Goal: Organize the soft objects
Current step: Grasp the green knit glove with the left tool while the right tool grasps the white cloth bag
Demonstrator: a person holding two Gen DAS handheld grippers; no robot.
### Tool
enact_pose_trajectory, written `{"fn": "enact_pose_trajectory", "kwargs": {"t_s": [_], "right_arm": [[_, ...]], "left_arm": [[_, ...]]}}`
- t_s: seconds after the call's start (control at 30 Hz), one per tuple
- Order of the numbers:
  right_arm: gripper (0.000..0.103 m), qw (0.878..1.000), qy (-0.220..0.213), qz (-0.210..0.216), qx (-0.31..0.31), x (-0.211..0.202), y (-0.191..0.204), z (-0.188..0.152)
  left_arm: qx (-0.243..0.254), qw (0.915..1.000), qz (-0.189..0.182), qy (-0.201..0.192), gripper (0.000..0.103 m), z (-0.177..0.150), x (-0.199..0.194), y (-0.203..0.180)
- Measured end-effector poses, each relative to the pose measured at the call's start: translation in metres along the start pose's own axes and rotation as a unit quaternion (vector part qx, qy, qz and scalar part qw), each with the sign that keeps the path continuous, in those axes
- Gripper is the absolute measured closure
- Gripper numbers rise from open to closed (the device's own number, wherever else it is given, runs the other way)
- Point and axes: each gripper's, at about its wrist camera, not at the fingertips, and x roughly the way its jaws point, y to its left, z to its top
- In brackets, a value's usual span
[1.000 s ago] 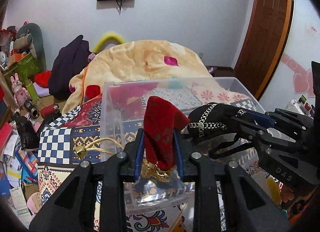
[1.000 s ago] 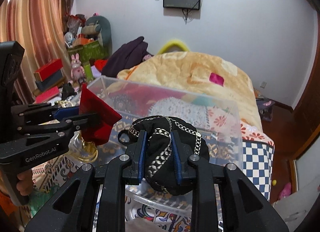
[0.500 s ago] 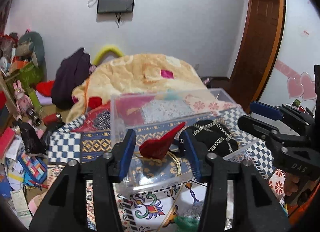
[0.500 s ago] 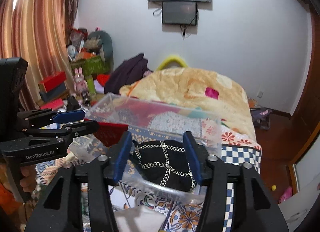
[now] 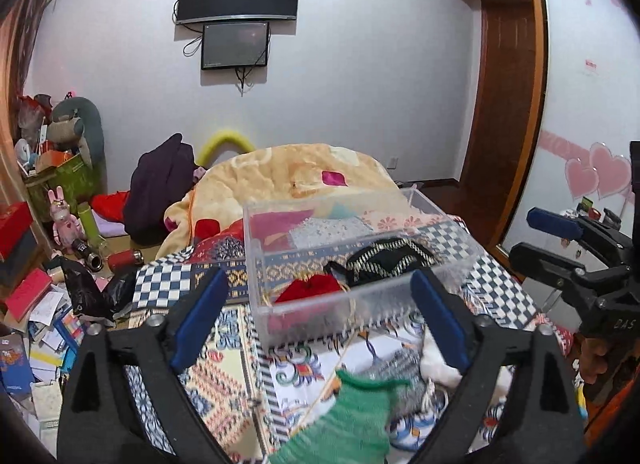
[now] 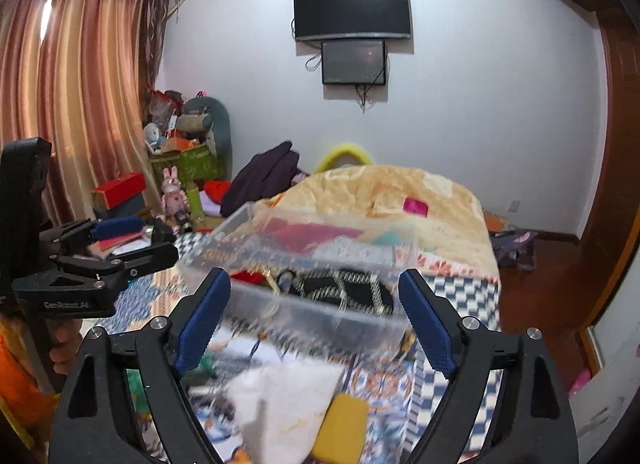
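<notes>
A clear plastic bin stands on the patterned bed cover. Inside it lie a red pouch and a black pouch with chain trim; both also show in the right wrist view, red pouch and black pouch. My left gripper is open and empty, held back from the bin's near wall. My right gripper is open and empty, also in front of the bin. Near me lie a green knitted item, a white soft item and a yellow item.
A peach blanket is heaped behind the bin. A dark garment and cluttered boxes, toys and papers fill the left side. A wooden door is at the right. The other gripper shows at each view's edge.
Both grippers opened and let go: the red pouch and black pouch dropped into the bin. Both grippers then drew back and up from the bin.
</notes>
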Motion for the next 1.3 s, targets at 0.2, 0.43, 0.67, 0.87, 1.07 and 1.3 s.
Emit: {"fn": "enact_pose_trajectory", "kwargs": {"t_s": [0.2,0.43,0.67,0.87,1.07,1.3], "right_arm": [[0.019,0.999,0.031,0.011,0.011,0.005,0.006,-0.026],[0.019,0.995,0.083,0.039,0.036,0.02,0.007,-0.058],[0.027,0.991,0.112,0.047,0.051,0.025,0.004,-0.08],[0.04,0.991,0.117,0.047,0.043,0.025,0.009,-0.086],[0.071,0.991,0.118,0.049,0.041,0.025,0.008,-0.086],[0.091,0.99,0.112,0.059,0.054,0.024,0.006,-0.084]], "left_arm": [[-0.004,0.9995,-0.015,0.028,0.007,-0.027,0.001,-0.002],[-0.002,0.9984,-0.022,0.051,0.007,-0.059,0.006,-0.008],[-0.002,0.9967,-0.031,0.076,0.007,-0.087,0.014,-0.009],[0.005,0.9955,-0.031,0.09,0.023,-0.098,0.021,-0.011],[-0.006,0.9948,-0.042,0.092,0.049,-0.098,0.023,-0.006],[-0.009,0.9955,-0.046,0.083,0.077,-0.096,0.018,-0.005]]}}
